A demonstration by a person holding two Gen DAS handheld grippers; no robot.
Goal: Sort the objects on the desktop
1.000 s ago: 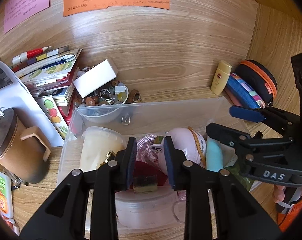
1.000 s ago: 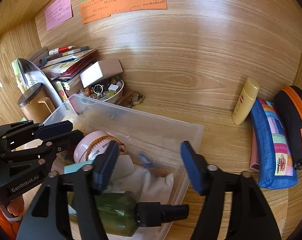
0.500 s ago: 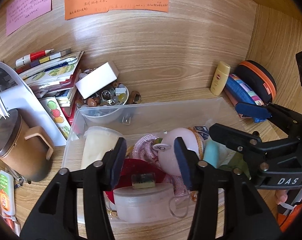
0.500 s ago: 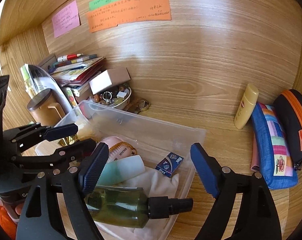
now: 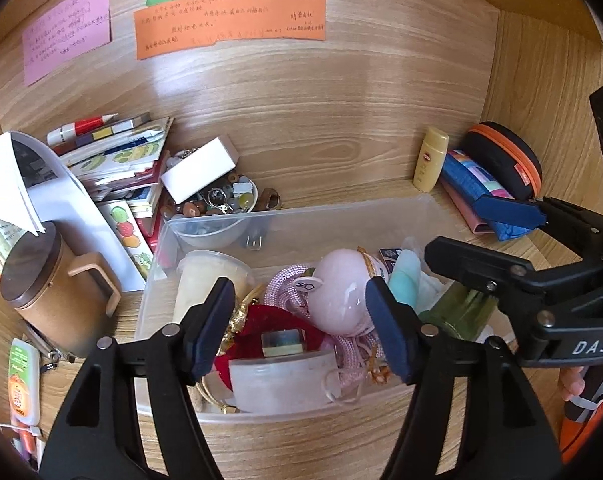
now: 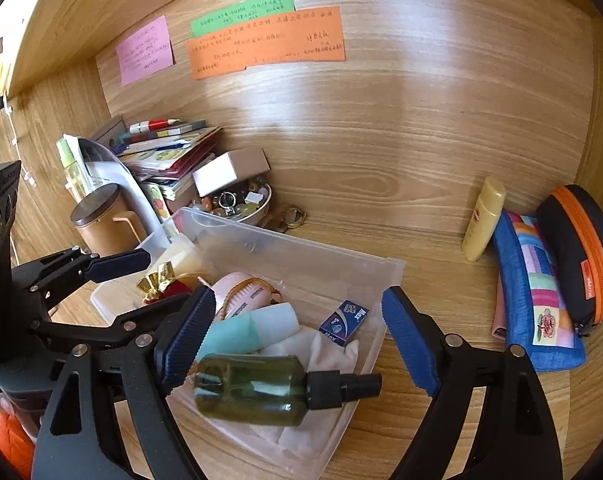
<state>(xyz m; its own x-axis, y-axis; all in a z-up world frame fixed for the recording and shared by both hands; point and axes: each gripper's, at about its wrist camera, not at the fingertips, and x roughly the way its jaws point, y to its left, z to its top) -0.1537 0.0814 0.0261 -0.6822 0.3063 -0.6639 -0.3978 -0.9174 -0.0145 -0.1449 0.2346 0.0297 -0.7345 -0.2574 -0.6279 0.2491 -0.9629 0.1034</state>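
Clear plastic bin [image 5: 341, 216] is set on the wooden desk [image 6: 441, 280], packed: pink egg-shaped item [image 5: 341, 296], pink cord [image 5: 289, 284], red pouch [image 5: 261, 320], round clear tub [image 5: 281, 376], teal tube [image 6: 245, 328], small blue box [image 6: 343, 322], green spray bottle [image 6: 249, 390] laid flat. Left gripper [image 5: 301, 328] is held above the tub, jaws opening, nothing gripped. Right gripper [image 6: 297, 340] is held over the spray bottle, jaws opening wide, pads clear of it. Trinket bowl [image 5: 217, 216] sits just behind the bin; yellow bottle [image 6: 483, 218] and striped pouch [image 6: 537, 292] are well right
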